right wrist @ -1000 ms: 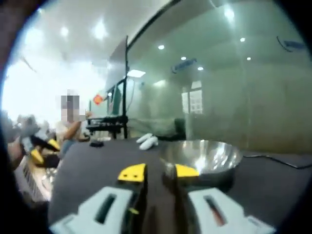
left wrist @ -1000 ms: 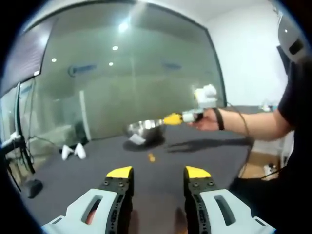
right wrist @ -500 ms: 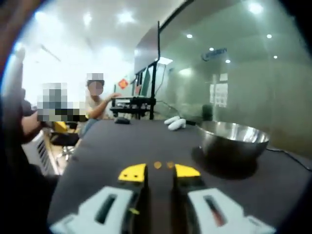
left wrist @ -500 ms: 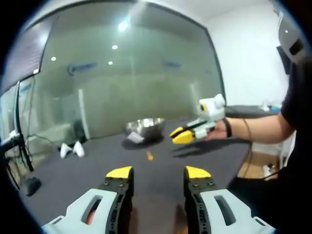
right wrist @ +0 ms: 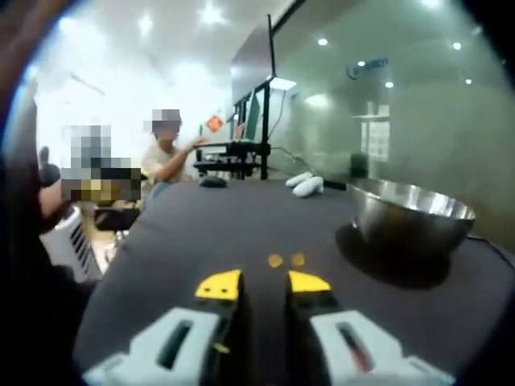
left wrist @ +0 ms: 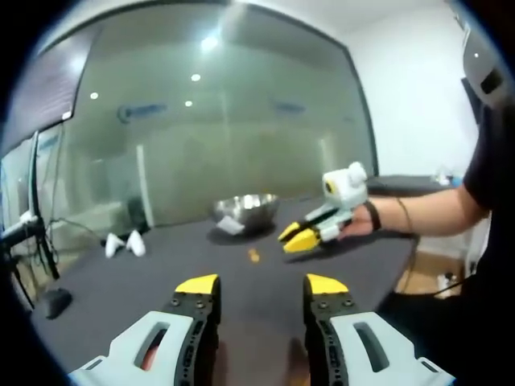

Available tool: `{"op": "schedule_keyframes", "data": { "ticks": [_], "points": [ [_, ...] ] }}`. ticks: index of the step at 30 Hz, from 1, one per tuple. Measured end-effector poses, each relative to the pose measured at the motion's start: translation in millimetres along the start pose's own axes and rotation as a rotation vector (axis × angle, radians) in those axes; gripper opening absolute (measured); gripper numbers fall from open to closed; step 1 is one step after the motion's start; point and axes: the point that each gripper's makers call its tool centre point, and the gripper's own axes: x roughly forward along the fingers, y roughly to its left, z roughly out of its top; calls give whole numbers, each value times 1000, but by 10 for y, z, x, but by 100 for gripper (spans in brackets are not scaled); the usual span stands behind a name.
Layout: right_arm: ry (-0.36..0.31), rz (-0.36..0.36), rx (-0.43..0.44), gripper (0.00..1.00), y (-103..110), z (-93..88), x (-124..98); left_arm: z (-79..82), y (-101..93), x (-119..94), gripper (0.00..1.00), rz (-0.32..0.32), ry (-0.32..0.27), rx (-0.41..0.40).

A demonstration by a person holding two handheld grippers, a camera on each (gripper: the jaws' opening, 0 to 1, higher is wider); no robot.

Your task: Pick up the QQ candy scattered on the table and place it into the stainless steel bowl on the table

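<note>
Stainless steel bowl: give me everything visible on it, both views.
The stainless steel bowl is a round, shiny metal bowl with a thin rim and curved reflective wall. It stands upright on the dark table, casting a dark shadow or reflection at its base. In the left gripper view it sits far back, with something pale lying against its near side. Its inside is hidden. Neither gripper touches it; two orange candies lie apart from it.

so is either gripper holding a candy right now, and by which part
No, nothing is held. The left gripper and right gripper are both open with bare gaps; two orange candies lie on the table.
</note>
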Motion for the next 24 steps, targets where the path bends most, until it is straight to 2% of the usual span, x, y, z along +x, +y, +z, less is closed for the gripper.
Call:
{"op": "schedule_keyframes", "data": {
  "ticks": [7,10,11,15,24],
  "points": [
    [58,26,13,21,7,-124,188,-9,44,-46,42,13,0,-6],
    [105,25,-26,21,-6,-209,245,-15,42,-62,42,12,2,-3],
    [89,27,-13,21,-7,-178,251,-19,45,-66,42,13,3,-3],
    [96,31,10,21,-26,-170,312,-11,63,-83,42,19,2,-4],
    [96,41,8,20,-30,-137,463,-7,65,-94,42,21,4,0]
  ]
}}
